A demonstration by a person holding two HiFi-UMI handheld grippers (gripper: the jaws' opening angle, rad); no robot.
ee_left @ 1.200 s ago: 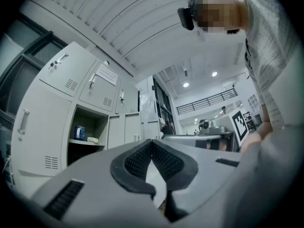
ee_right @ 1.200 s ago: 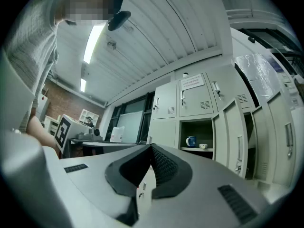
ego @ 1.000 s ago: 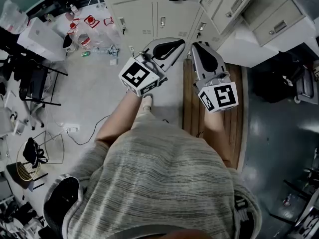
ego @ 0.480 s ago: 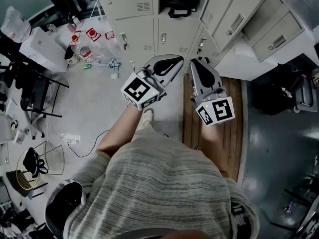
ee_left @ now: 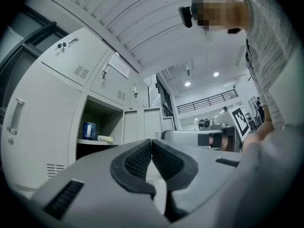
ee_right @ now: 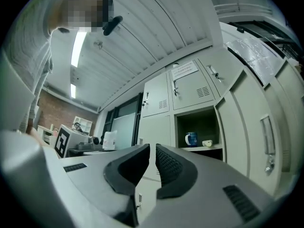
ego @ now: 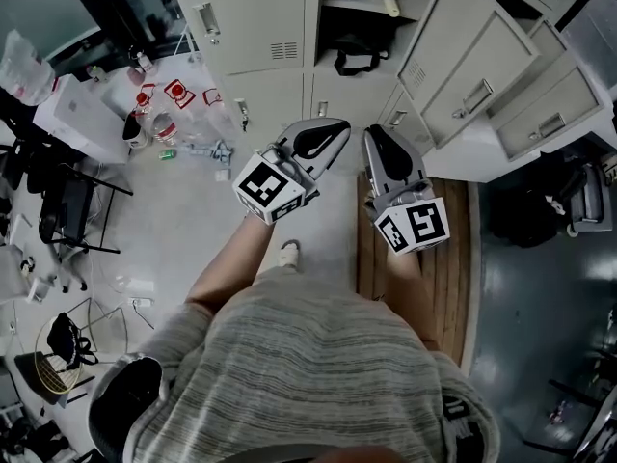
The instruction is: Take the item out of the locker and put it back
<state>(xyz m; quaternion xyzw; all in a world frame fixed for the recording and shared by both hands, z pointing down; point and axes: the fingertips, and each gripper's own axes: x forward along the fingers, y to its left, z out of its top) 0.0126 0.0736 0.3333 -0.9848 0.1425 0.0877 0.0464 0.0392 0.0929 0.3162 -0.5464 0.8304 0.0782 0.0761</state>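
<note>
Left gripper (ee_left: 151, 142) jaws clenched on nothing. Right gripper (ee_right: 153, 147) jaws nearly together, opening, nothing between them. Blue mug (ee_right: 191, 139) on open locker's shelf (ee_right: 203, 148), beyond right jaws, off to their right, well apart.

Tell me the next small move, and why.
Probably raise the right claw toward the blue mug in the open locker: its jaws are just opening, empty, and the mug stands well ahead of them.
</note>
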